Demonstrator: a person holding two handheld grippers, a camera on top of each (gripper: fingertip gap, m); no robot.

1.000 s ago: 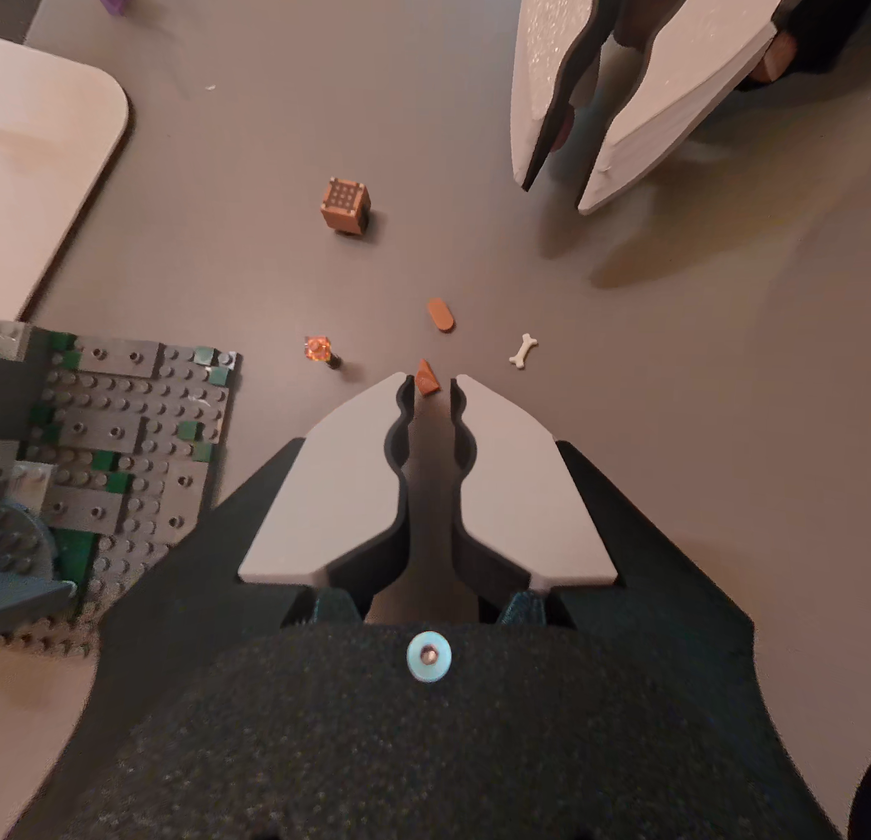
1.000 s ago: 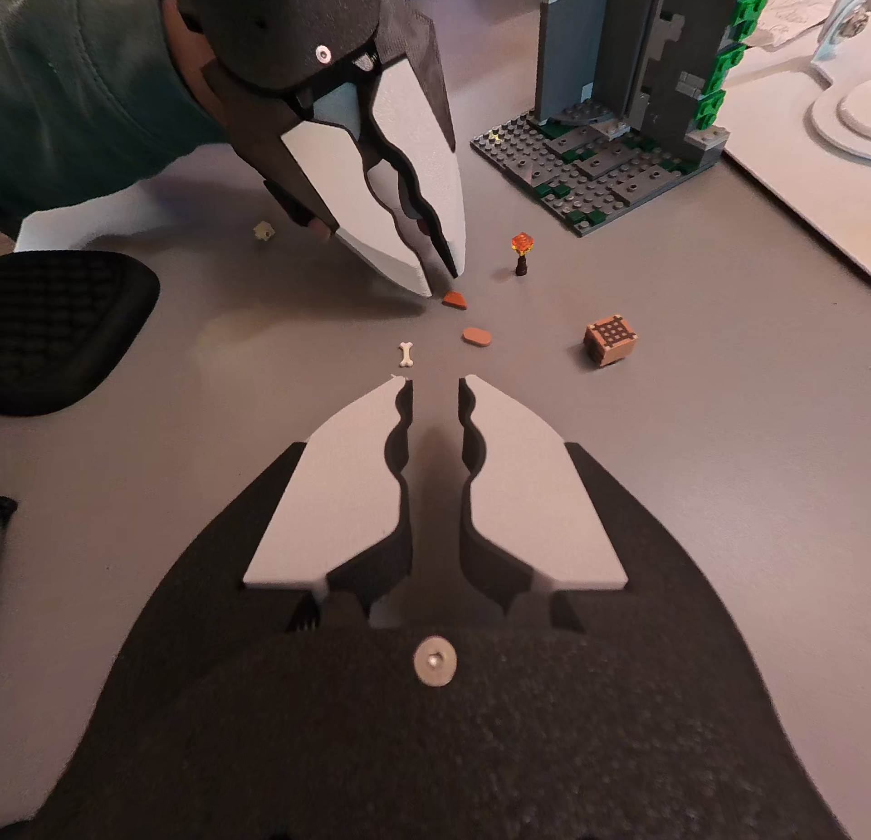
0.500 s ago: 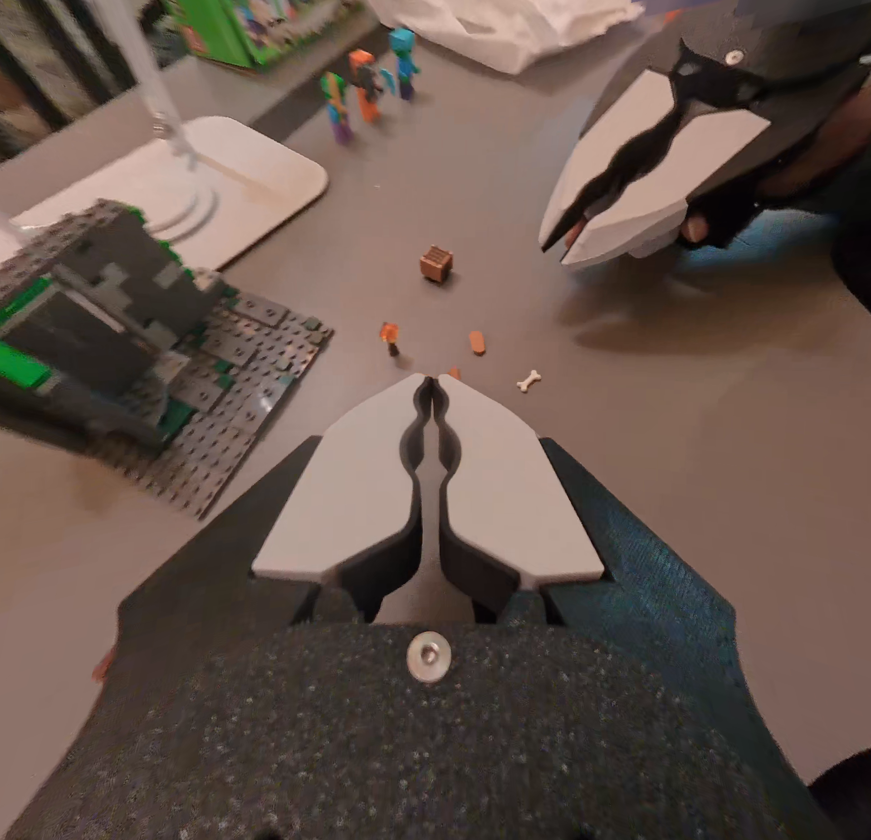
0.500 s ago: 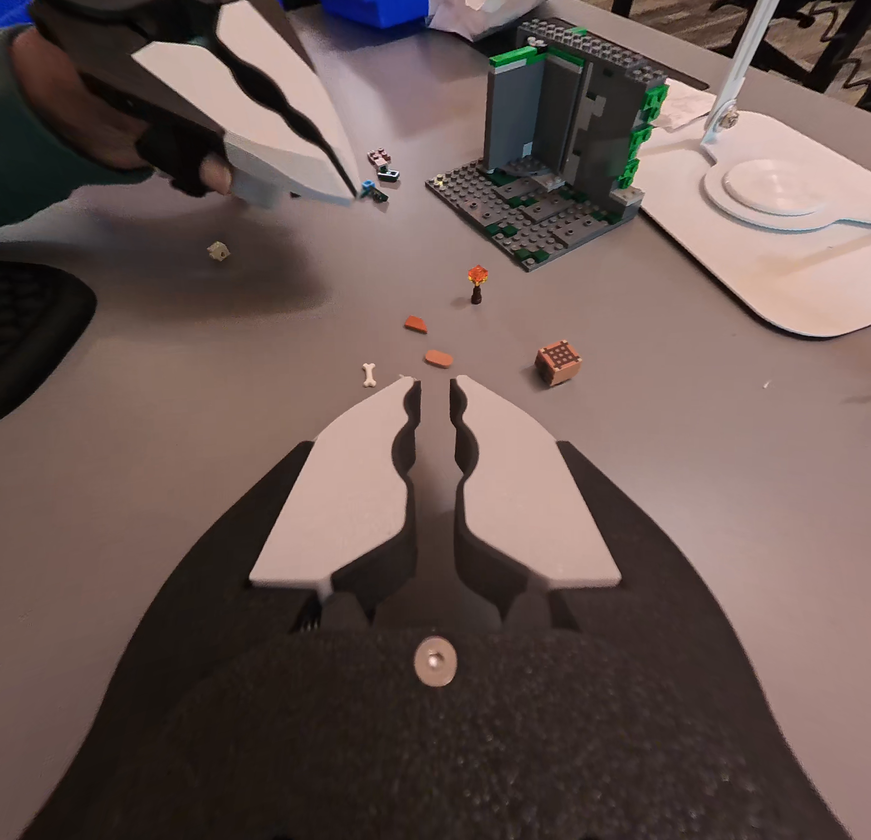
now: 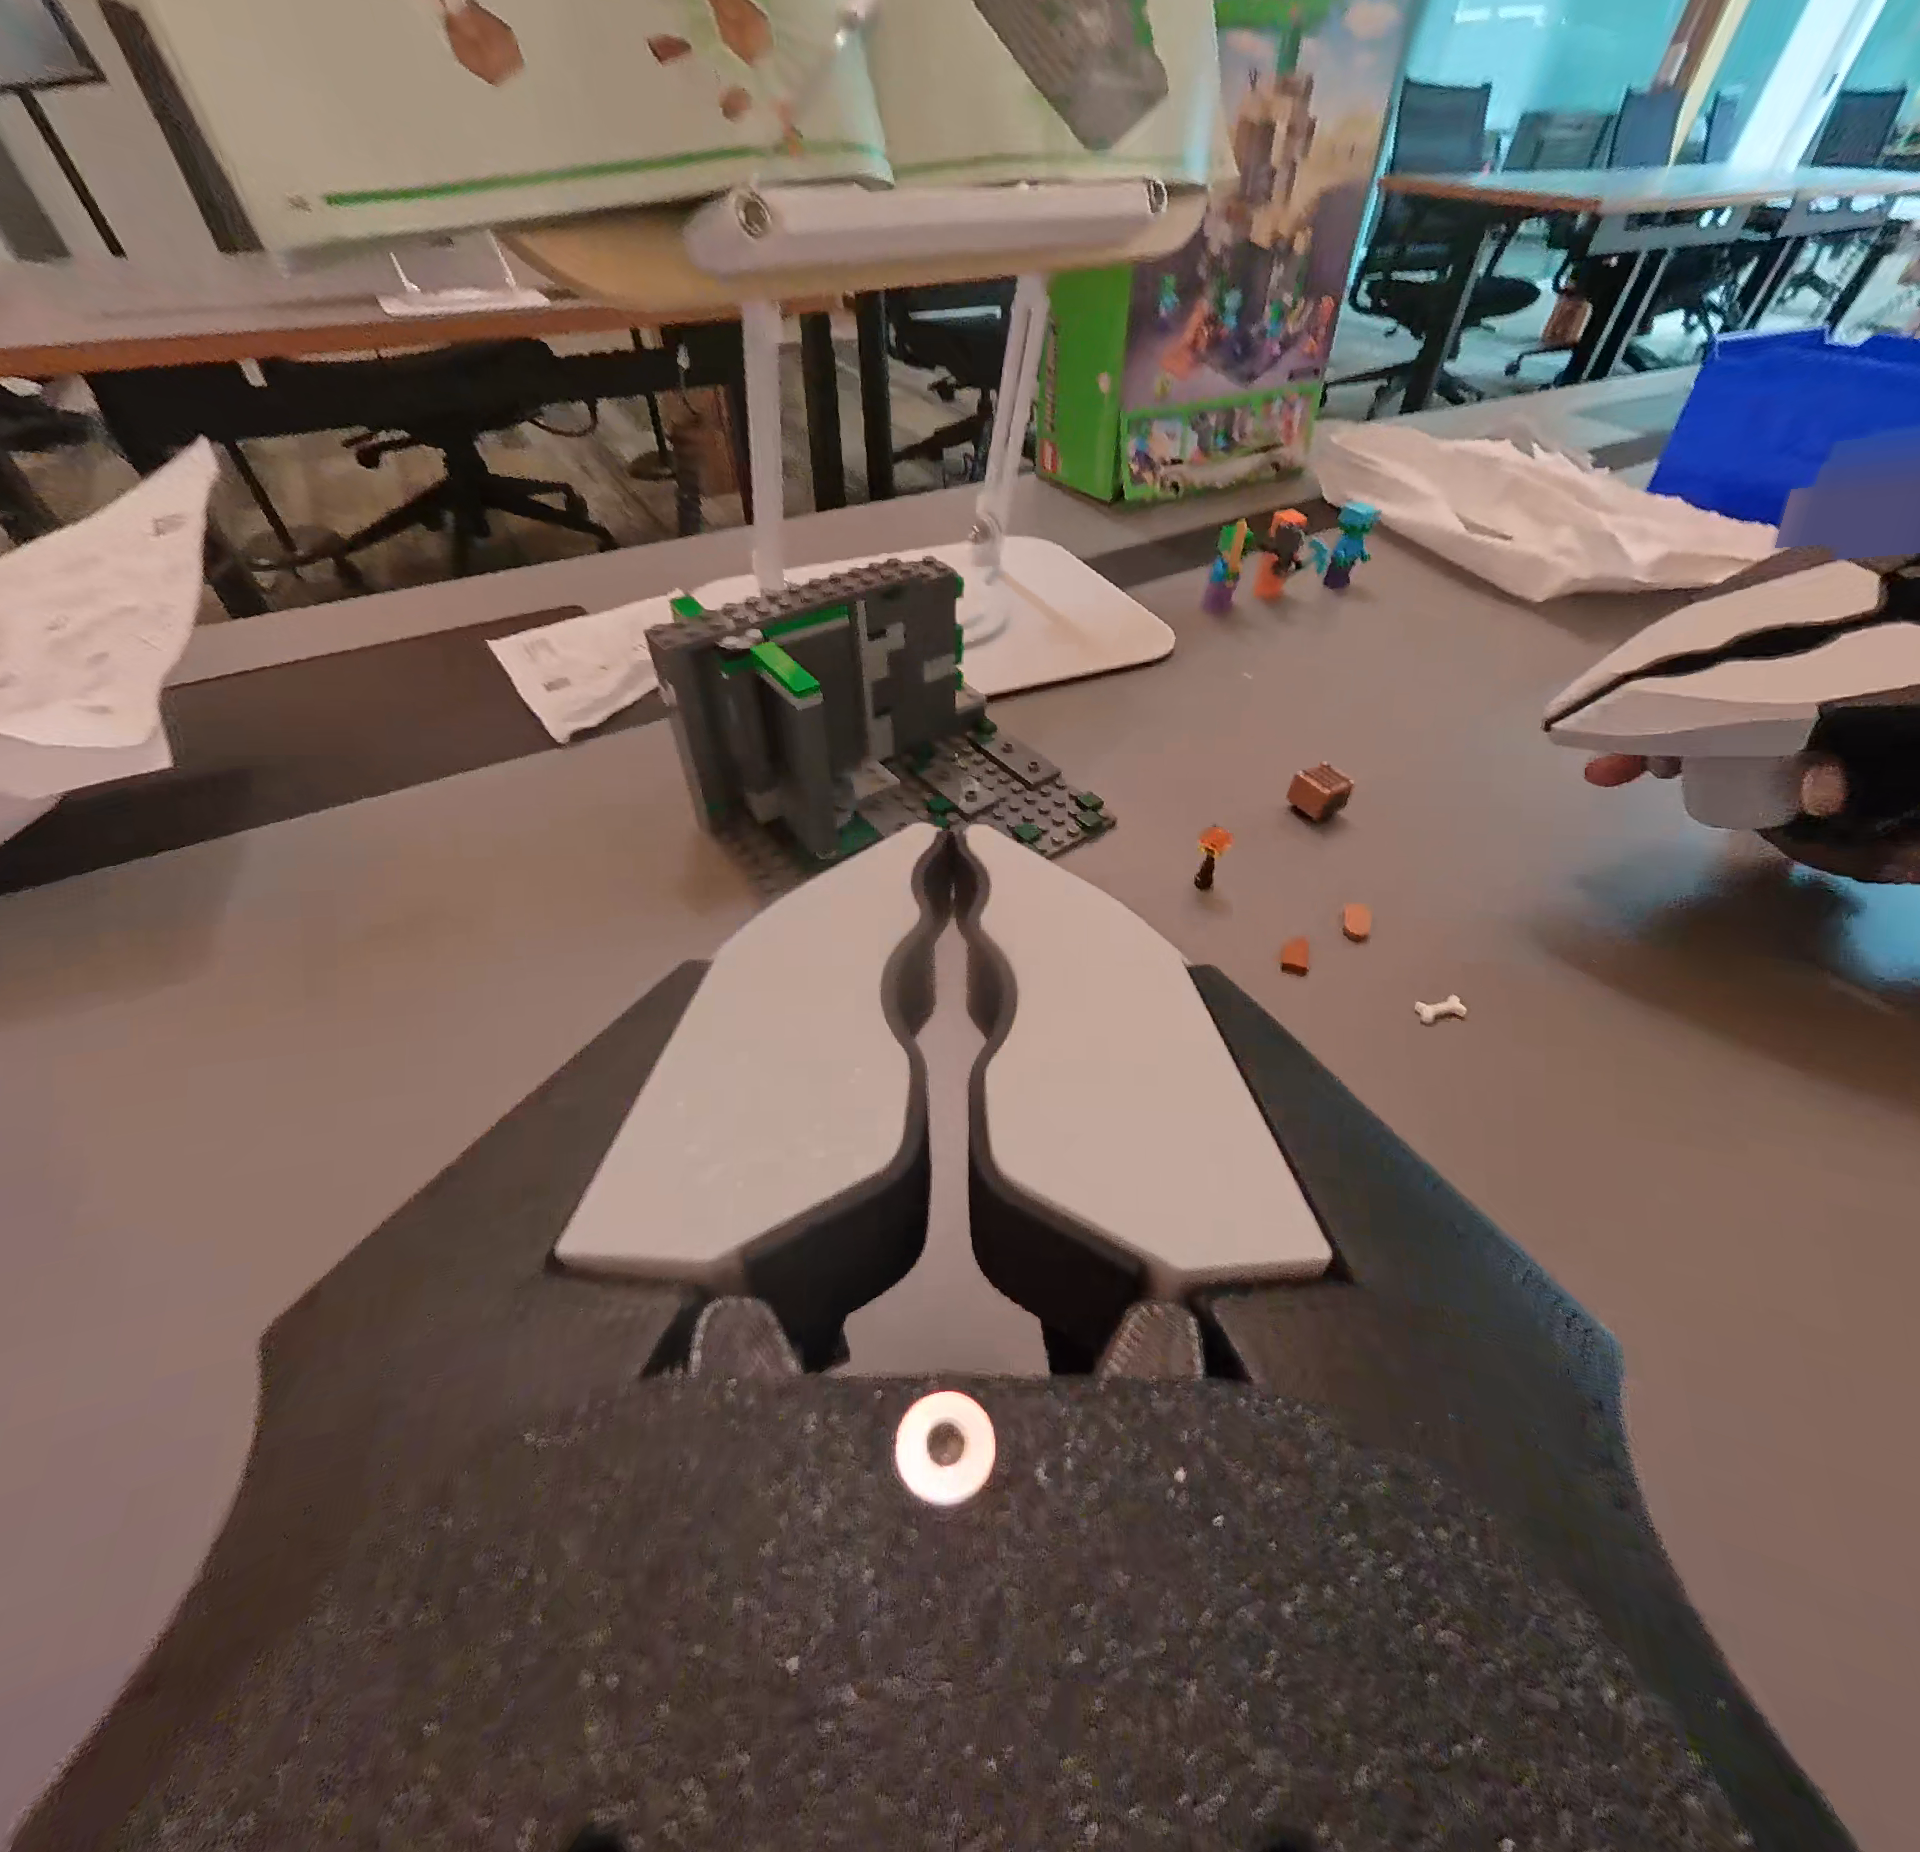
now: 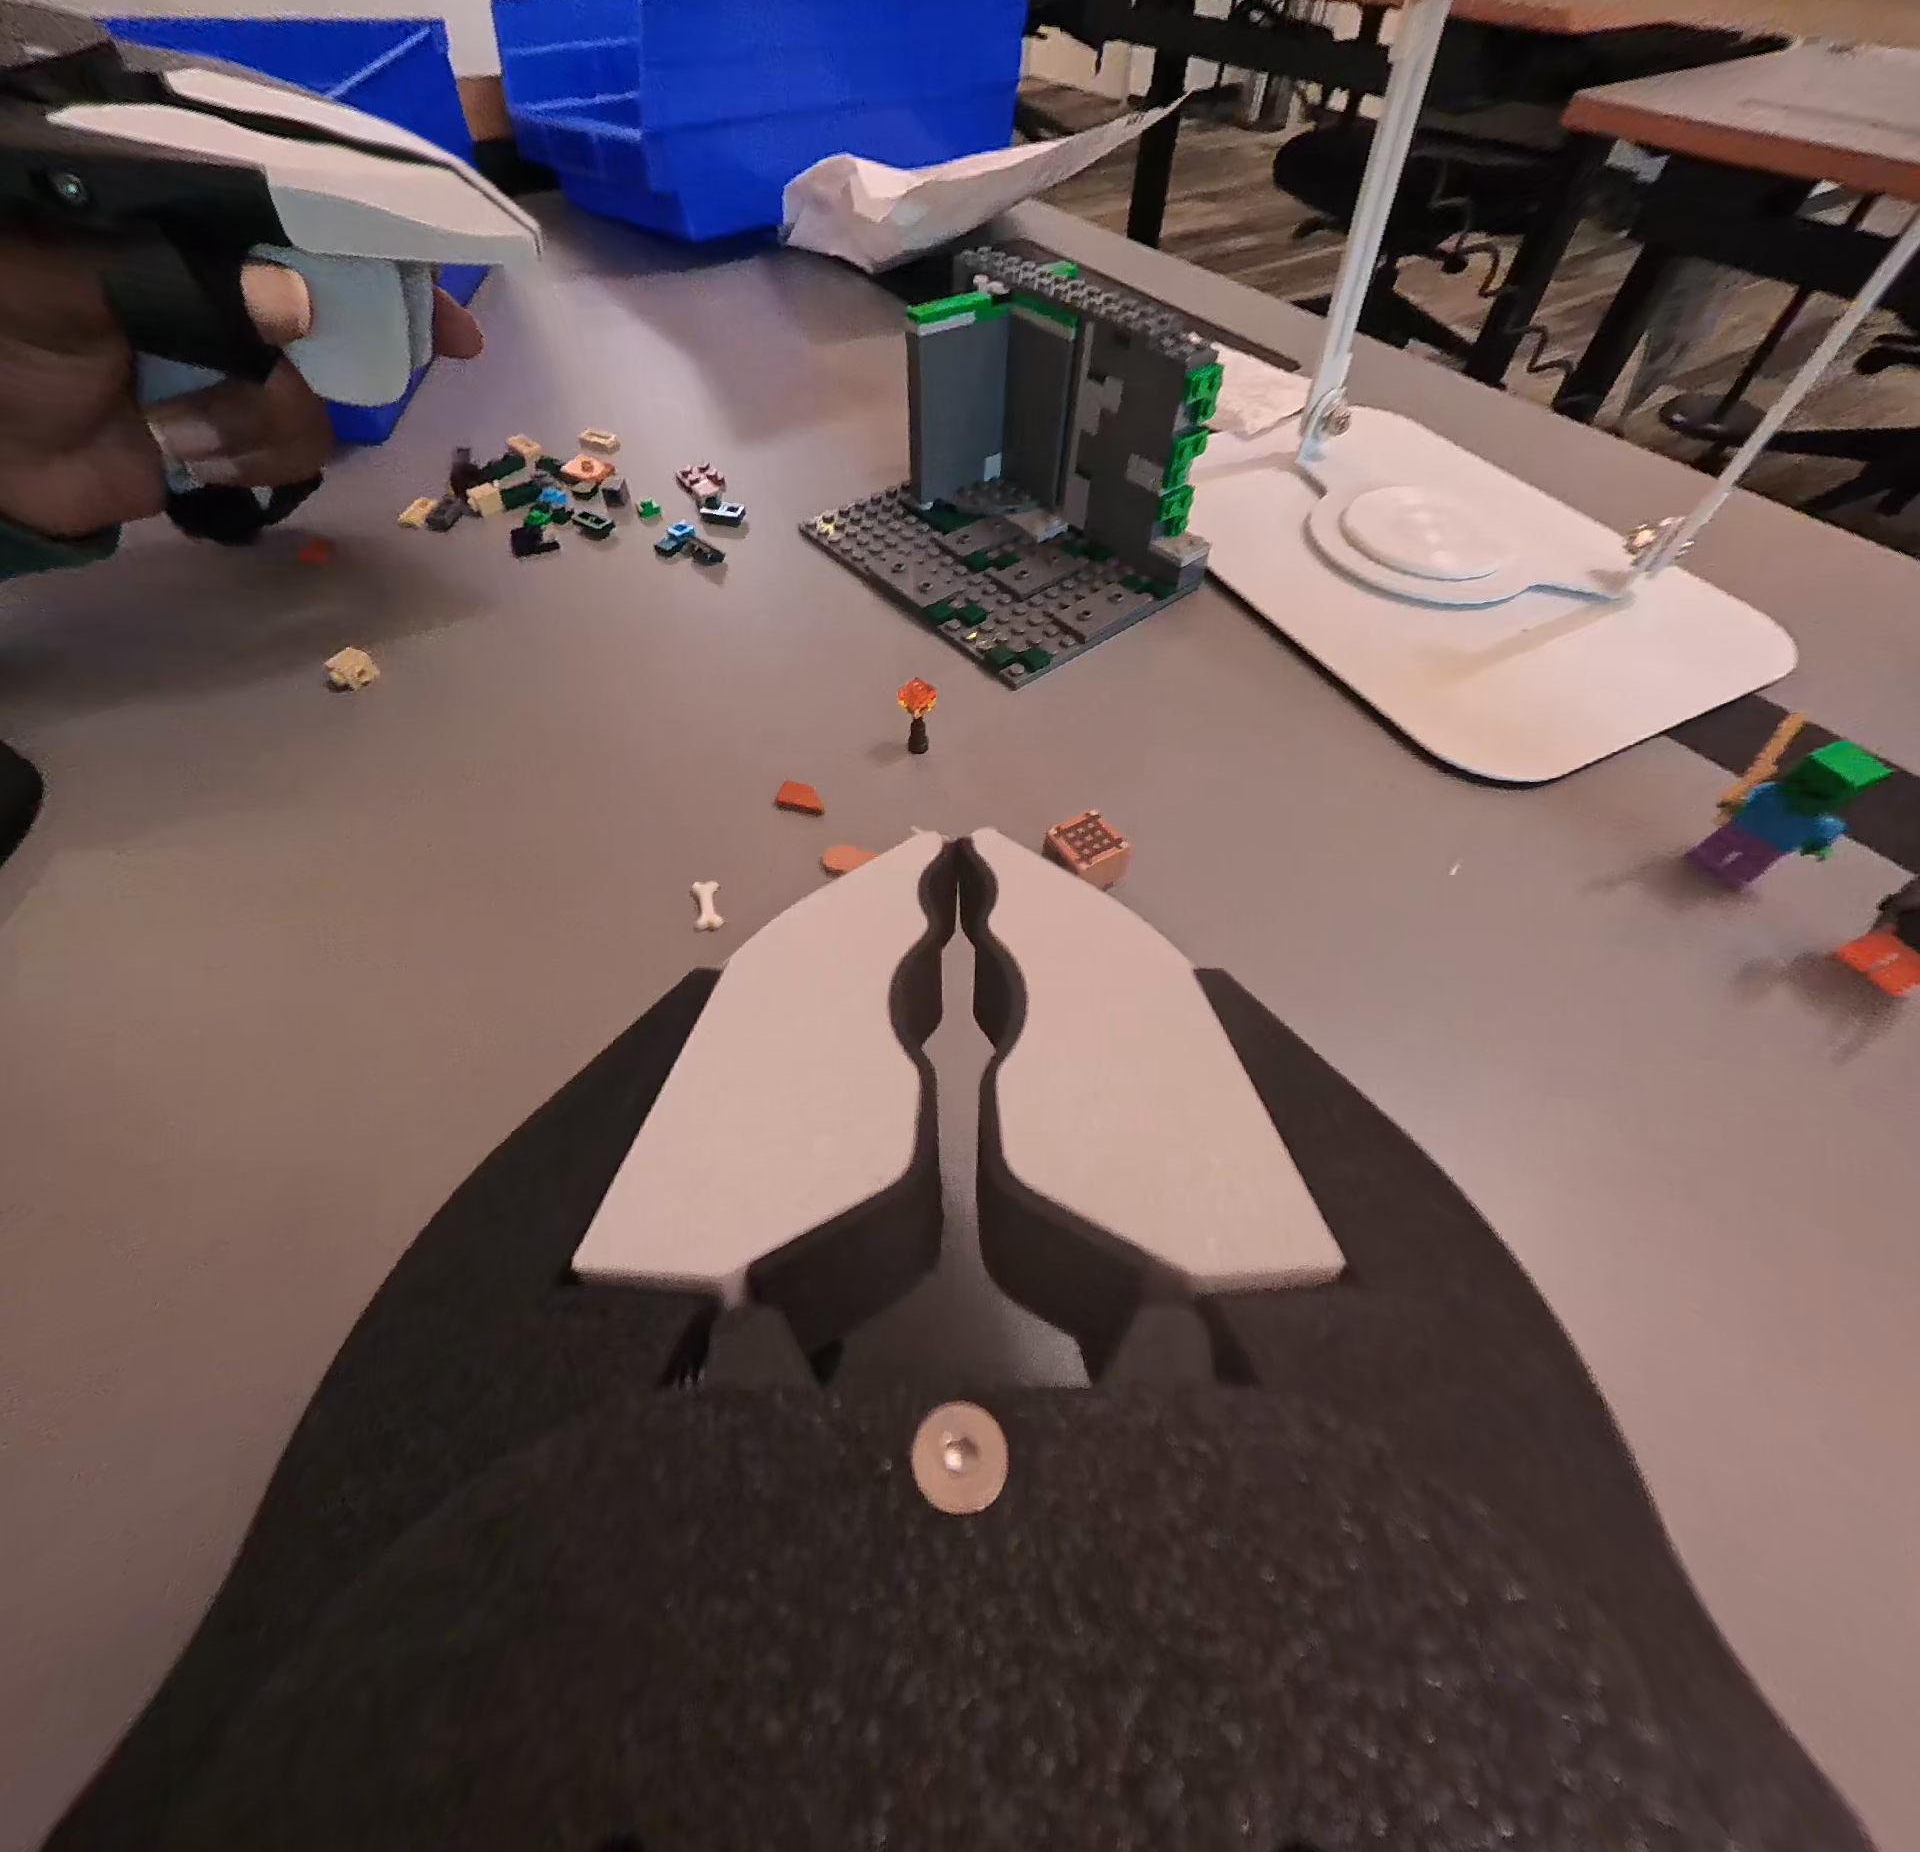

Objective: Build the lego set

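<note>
Fingers of both the left gripper [image 5: 951, 844] and the right gripper [image 6: 956, 846] are pressed together at the tips with nothing between them, both raised off the grey table [image 6: 416, 971], probably between picks. The half-built grey-and-green lego wall [image 6: 1060, 420] on its studded baseplate stands ahead, with an orange wedge piece [image 6: 798, 797], a white bone [image 6: 707, 904] and a torch piece [image 6: 916, 713] loose just before it, within easy reach.

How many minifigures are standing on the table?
3, clustered at the table's far side near the green box: a green-headed one, an orange one, a teal one. Others may be hidden.
</note>
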